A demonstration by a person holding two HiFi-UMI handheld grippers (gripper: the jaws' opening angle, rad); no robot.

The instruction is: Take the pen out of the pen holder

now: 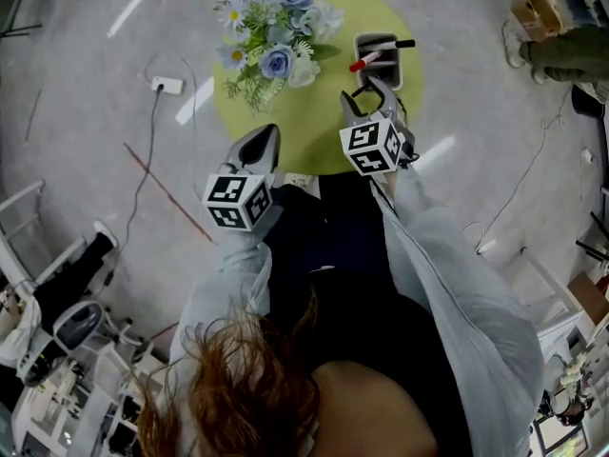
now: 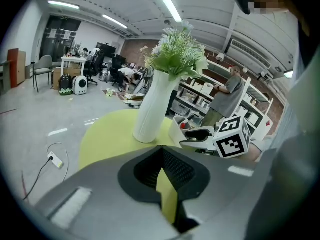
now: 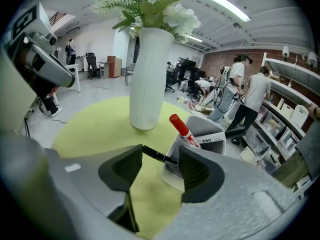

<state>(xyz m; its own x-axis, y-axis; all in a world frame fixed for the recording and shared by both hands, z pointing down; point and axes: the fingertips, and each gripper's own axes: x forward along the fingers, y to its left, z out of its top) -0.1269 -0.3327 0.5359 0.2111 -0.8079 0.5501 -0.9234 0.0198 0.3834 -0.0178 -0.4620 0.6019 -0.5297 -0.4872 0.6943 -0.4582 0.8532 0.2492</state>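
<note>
The right gripper [image 3: 160, 156] is hovering low over the round yellow-green tabletop [image 1: 319, 136], pointing right at the pen holder [image 3: 214, 130]. Its jaws are standing well apart, and a thin black pen [image 3: 156, 154] is lying crosswise over the gap at their tips. One end is sitting by the left pad and the other is running behind the right pad toward the holder. Whether either pad is touching it, I cannot tell, but nothing is being squeezed.

A red-capped marker [image 3: 183, 128] is leaning out of the holder just above the right pad, crowding that side. A thicker black pen [image 3: 235, 131] is poking out over the holder's far rim. The holder itself is sitting directly behind the right pad, close to the tabletop's edge.

A tall white vase [image 3: 146, 79] of pale flowers is standing behind it all, apart from the holder and clear of the gap.

The left gripper [image 2: 162, 151] is hanging back over the near side of the tabletop. Its jaws are closed tip to tip and gripping nothing, with only a sliver of yellow showing below the pads.

On the grey floor, a white power strip [image 1: 166, 85] is trailing its cable. People are working at shelves and desks in the background.
</note>
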